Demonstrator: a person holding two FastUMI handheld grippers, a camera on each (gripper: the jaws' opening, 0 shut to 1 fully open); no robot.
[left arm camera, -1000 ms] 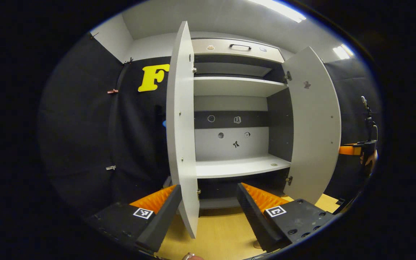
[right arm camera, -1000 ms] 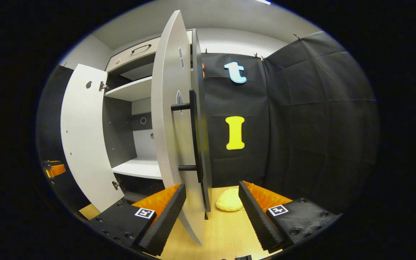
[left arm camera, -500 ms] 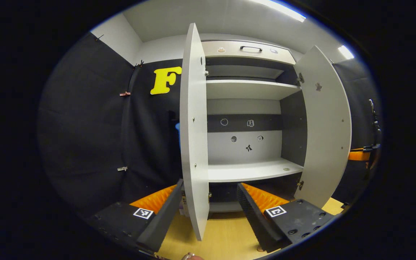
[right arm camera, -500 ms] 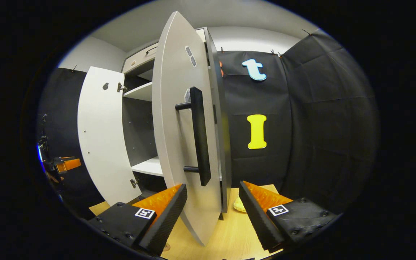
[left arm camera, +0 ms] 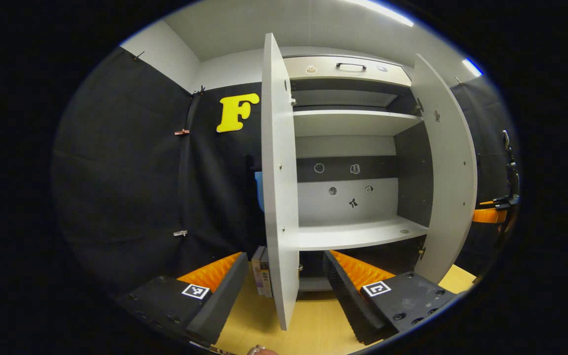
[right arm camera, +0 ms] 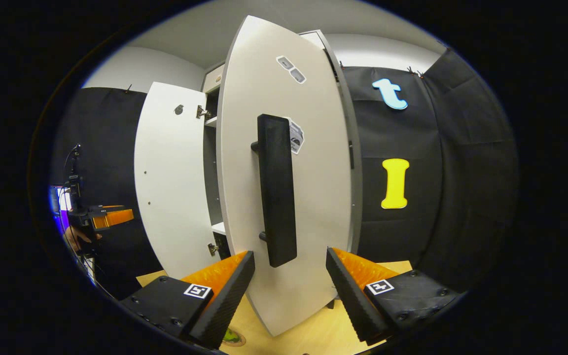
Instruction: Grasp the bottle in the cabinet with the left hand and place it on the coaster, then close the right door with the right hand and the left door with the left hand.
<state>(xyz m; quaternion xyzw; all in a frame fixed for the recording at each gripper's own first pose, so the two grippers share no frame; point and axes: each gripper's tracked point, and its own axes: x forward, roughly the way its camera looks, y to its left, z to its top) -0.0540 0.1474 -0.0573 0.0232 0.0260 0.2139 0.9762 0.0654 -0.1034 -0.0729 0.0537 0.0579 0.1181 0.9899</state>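
Note:
The cabinet's shelves (left arm camera: 353,231) hold no bottle. Its left door (left arm camera: 280,197) stands edge-on between my left gripper's (left arm camera: 284,296) open fingers, a little beyond them. The right door (left arm camera: 449,162) stands partly swung in. In the right gripper view that right door (right arm camera: 313,197) shows its outer face with a black bar handle (right arm camera: 276,190). Its lower edge hangs between my right gripper's (right arm camera: 289,291) open fingers; whether they touch it I cannot tell. A flat round disc (right arm camera: 232,337), perhaps the coaster, lies on the table by the right gripper.
The wooden table (left arm camera: 313,330) runs under both doors. Books (left arm camera: 262,271) stand left of the left door. The left door (right arm camera: 168,182) is wide open in the right gripper view, with the left gripper (right arm camera: 109,217) and a hand (right arm camera: 74,236) beyond it.
The right door has swung further toward the cabinet and now turns its outer face and handle to the right gripper. The left gripper's view has drifted a little; the left door stays open.

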